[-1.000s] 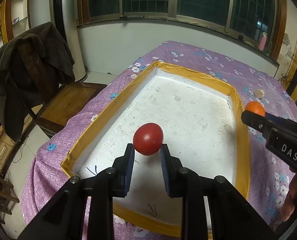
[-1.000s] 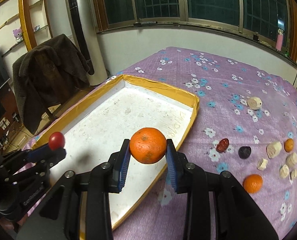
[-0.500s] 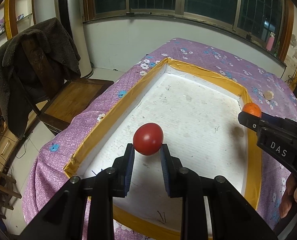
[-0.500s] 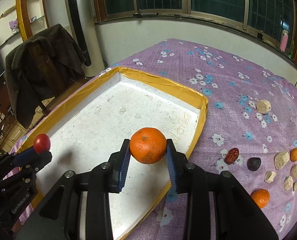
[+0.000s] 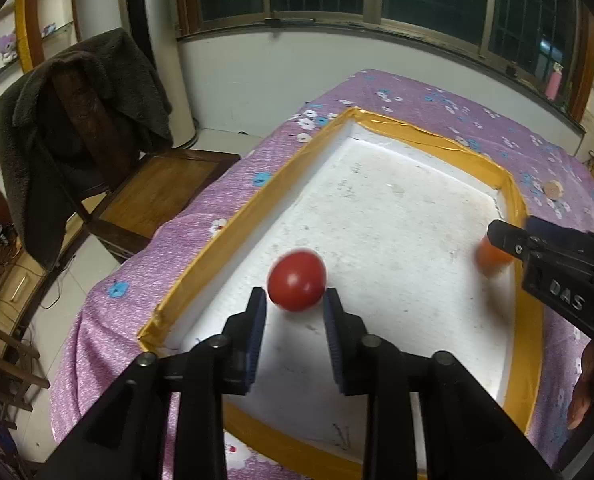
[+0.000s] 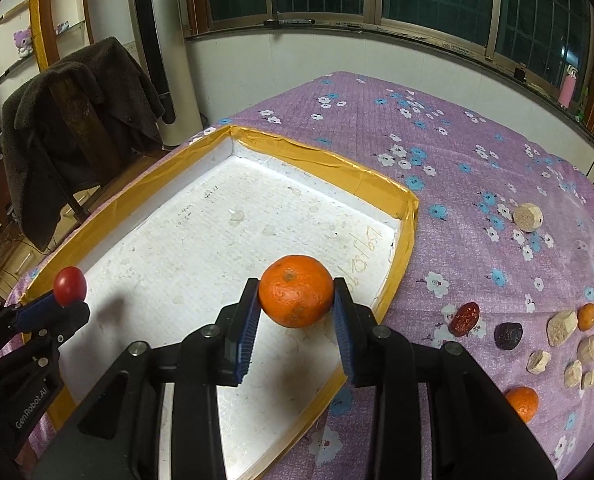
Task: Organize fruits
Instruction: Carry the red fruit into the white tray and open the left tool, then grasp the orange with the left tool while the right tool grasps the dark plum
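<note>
A red tomato (image 5: pixel 296 281) shows blurred between the tips of my left gripper (image 5: pixel 295 304). The jaws are opening and the pads stand clear of it, low over the white foam tray (image 5: pixel 233 216). An orange (image 6: pixel 296 297) sits between the pads of my right gripper (image 6: pixel 296 308), whose jaws are also opening, over the tray's right part (image 6: pixel 401 248). From the left wrist view that orange (image 5: pixel 493 258) is smeared and hangs just under the right gripper (image 5: pixel 505 240). The right wrist view shows the tomato (image 6: pixel 70 286) at the left gripper (image 6: pixel 71 306).
On the purple flowered cloth right of the tray lie a small orange (image 6: pixel 521 402), a tiny orange (image 6: pixel 587 316), a red date (image 6: pixel 464 314), a dark fruit (image 6: pixel 508 335) and several pale chunks (image 6: pixel 561 326). A chair with a dark coat (image 5: pixel 77 120) stands left of the table.
Both grippers have come lower over the tray. The left jaws have widened and the tomato is blurred, loose between them. The orange has dropped below the right fingertip in the left wrist view.
</note>
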Demonstrator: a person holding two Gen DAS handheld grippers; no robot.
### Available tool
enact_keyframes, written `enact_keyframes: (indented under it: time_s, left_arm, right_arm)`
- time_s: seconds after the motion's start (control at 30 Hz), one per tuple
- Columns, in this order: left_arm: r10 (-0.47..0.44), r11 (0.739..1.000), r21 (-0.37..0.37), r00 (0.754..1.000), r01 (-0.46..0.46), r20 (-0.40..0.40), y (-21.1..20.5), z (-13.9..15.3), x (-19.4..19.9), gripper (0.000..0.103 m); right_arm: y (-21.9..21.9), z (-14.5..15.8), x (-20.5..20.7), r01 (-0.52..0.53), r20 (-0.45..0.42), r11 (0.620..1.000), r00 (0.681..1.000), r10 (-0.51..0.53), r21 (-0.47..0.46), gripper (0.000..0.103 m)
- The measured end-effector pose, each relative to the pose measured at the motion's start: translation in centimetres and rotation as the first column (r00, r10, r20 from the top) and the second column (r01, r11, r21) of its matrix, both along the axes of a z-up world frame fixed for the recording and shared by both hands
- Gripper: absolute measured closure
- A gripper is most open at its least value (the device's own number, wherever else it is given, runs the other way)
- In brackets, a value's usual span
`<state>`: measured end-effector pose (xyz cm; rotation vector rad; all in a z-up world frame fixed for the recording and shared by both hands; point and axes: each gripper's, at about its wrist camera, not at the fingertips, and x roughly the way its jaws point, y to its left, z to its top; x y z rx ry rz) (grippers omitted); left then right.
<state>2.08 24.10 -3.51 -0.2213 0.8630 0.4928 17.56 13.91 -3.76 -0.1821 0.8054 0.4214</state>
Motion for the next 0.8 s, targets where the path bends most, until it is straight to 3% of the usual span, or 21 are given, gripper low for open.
enact_keyframes:
  time_s: [0.03,0.1,0.17,0.23,0.37,0.47,0.63,0.7,0.8]
  left_arm:
    - [0.005,1.000,-0.004,1.000,-0.005,0.005,0.1,0.1,-0.2,0.064]
    - [0.019,1.000,-0.006,1.000,-0.019,0.016,0.2,0.4,-0.6,0.047]
    - [0.024,1.000,0.001,0.999,-0.024,0.047,0.1,1.1,-1.3,0.045]
    - [0.019,1.000,0.006,0.996,-0.020,0.084,-0.2,2.0,-2.1,0.042]
    - [0.025,0.999,0.018,0.978,-0.029,0.206,-1.7,3.9,-4.0,0.021]
    - [-0.022,1.000,0.019,0.965,0.018,0.261,-3.8,4.8,-4.6,0.020]
    - [-0.180,0.983,0.028,0.946,0.180,0.270,-9.3,5.0,-4.3,0.011]
    - [-0.247,0.968,0.027,0.933,0.248,0.263,-11.4,4.7,-4.1,0.006]
    - [-0.337,0.940,0.021,0.911,0.342,0.240,-14.8,4.0,-3.7,0.005]
  right_arm:
    - [0.0,0.0,0.1,0.000,-0.001,1.000,1.000,0.000,-0.005,0.061]
    - [0.0,0.0,0.1,0.003,0.002,1.000,1.000,-0.003,-0.009,0.031]
    - [-0.2,0.3,-0.1,0.003,0.017,1.000,1.000,-0.003,0.002,0.019]
    - [-0.7,1.0,-0.6,0.009,0.042,1.000,0.999,-0.010,0.015,0.019]
    - [-3.4,2.7,-2.3,0.051,0.082,0.996,0.995,-0.056,0.072,0.019]
    - [-7.4,3.7,-4.6,0.110,0.101,0.985,0.987,-0.123,0.133,0.019]
    - [-15.6,4.2,-9.9,0.215,0.130,0.960,0.962,-0.240,0.178,0.014]
    - [-18.6,4.1,-11.6,0.259,0.137,0.947,0.948,-0.286,0.188,0.008]
    - [-23.9,3.5,-14.3,0.355,0.148,0.917,0.912,-0.382,0.180,0.003]
